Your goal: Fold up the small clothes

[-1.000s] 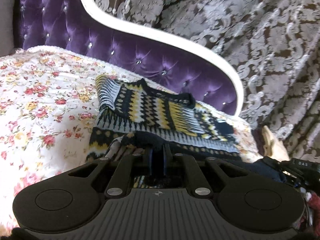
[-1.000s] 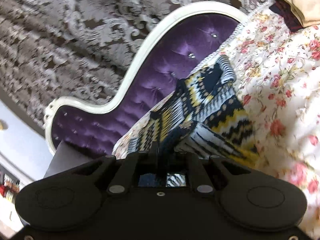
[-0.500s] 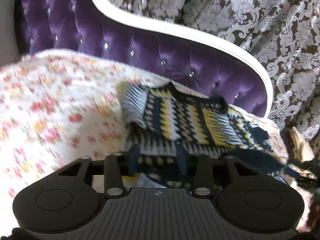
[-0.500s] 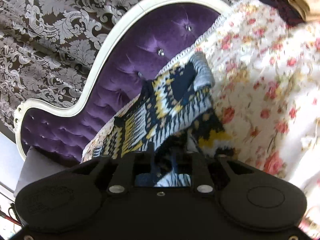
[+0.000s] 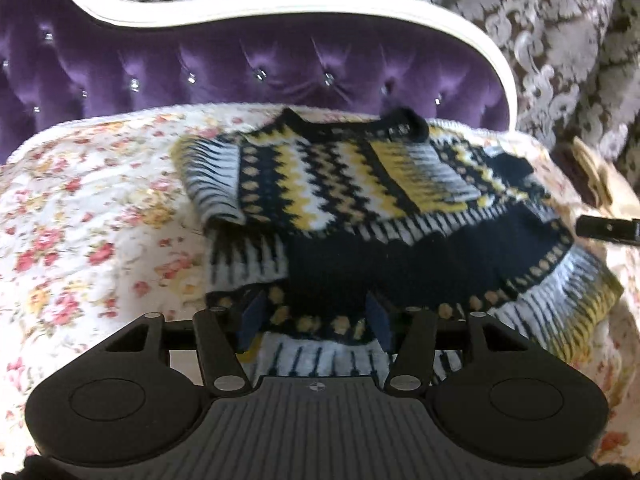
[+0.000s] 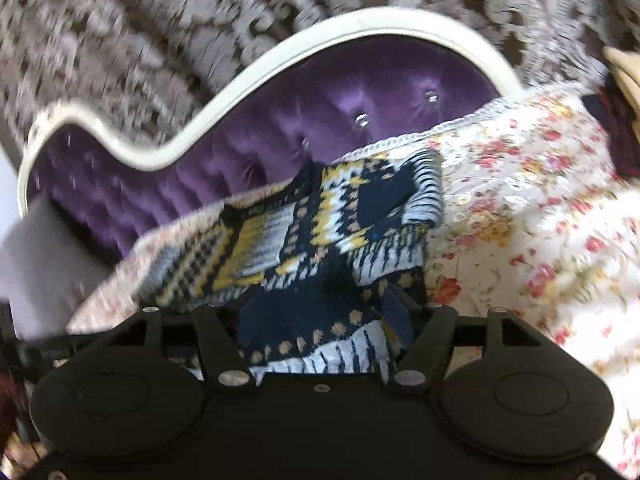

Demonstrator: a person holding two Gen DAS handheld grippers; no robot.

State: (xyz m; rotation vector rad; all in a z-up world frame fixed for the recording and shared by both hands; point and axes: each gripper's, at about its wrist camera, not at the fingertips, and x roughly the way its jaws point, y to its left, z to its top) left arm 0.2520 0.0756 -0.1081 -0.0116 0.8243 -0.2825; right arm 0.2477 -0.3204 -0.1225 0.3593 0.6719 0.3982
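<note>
A knitted sweater (image 5: 340, 184) in navy, yellow and white zigzag bands lies folded on a floral bedspread (image 5: 80, 220). Its lower hem is laid up over the body. My left gripper (image 5: 314, 316) hovers at the near hem with its jaws opening. The dotted hem lies loose between the blue pads (image 5: 252, 314), which do not press on it. In the right wrist view the same sweater (image 6: 280, 236) lies ahead. My right gripper (image 6: 324, 312) has its jaws opening too, with the navy hem slack between the fingers.
A purple tufted headboard (image 5: 280, 68) with a white frame stands right behind the sweater. A damask curtain (image 5: 560, 40) hangs beyond it. Beige and dark clothes (image 6: 624, 80) are piled at the bed's right. A black gripper part (image 5: 608, 228) juts in at the right edge.
Both grippers were shut on the sweater's hem a second ago; now their jaws stand apart and the hem rests on the sweater. Both views have rolled closer to level.
</note>
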